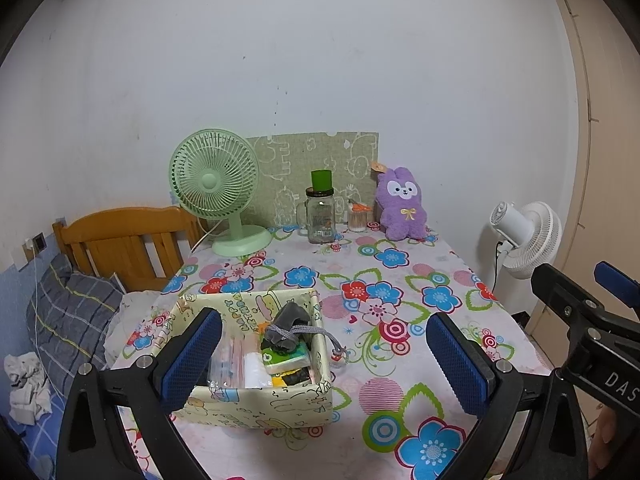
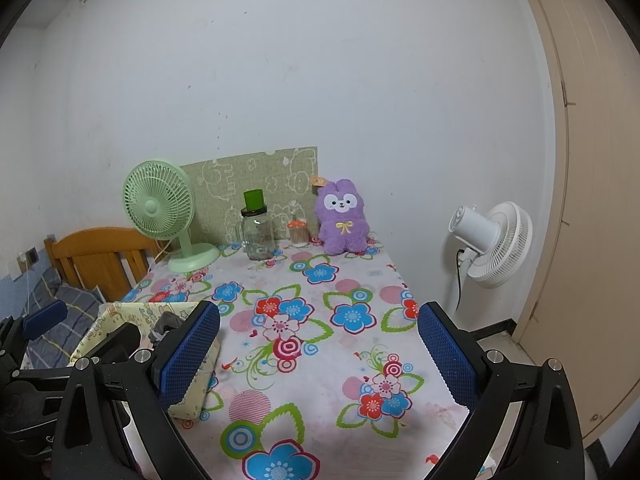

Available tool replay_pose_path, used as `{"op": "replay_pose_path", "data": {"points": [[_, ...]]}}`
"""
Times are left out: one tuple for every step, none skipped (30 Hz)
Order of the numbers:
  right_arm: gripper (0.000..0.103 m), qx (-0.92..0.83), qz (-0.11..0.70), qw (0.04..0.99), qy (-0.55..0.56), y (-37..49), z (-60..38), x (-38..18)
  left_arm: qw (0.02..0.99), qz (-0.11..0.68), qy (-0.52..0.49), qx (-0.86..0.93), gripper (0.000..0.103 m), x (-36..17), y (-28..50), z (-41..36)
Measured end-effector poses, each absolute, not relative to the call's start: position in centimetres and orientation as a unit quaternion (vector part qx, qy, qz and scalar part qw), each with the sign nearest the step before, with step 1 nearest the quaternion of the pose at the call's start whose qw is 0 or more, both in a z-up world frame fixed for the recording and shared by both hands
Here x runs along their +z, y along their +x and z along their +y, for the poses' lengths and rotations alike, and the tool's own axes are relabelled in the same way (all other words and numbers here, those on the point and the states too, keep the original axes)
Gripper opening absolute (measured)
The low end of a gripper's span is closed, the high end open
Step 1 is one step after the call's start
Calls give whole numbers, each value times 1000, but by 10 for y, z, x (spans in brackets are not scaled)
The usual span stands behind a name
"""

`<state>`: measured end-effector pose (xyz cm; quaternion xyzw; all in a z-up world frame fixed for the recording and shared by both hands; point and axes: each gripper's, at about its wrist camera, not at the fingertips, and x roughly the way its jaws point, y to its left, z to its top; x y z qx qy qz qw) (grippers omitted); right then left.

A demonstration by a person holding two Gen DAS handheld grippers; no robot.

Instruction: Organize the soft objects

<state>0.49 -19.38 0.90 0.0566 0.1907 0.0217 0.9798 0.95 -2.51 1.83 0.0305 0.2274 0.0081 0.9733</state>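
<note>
While both tools gape, fan (image 1: 216,184) & jar (image 1: 320,216) flank plush (image 1: 402,204).

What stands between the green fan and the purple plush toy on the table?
A glass jar with a green cup on its lid, then a small container of sticks; both views show them.

Each hand-held gripper was built from black plastic arms. On the left hand-held gripper (image 1: 324,354) and the right hand-held gripper (image 2: 318,354), blue pads (image 1: 192,360) with a fine dotted texture were fitted. Silver screws (image 1: 85,368) were set at the joints. White letters "DAS" (image 1: 622,386) were printed on one body.
</note>
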Motion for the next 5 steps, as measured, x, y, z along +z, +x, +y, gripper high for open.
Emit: {"op": "replay_pose_path", "data": {"points": [[101, 21, 190, 980, 56, 5, -194, 10, 973, 227, 31, 8, 103, 18, 9, -25], [101, 21, 189, 980, 56, 4, -194, 10, 973, 227, 30, 9, 103, 19, 9, -25], [101, 21, 188, 980, 55, 4, -194, 11, 974, 226, 29, 9, 103, 19, 8, -25], [101, 20, 187, 981, 56, 3, -195, 11, 974, 226, 29, 9, 103, 19, 8, -25], [101, 20, 187, 981, 57, 2, -195, 12, 974, 224, 29, 9, 103, 20, 8, -26]]}}
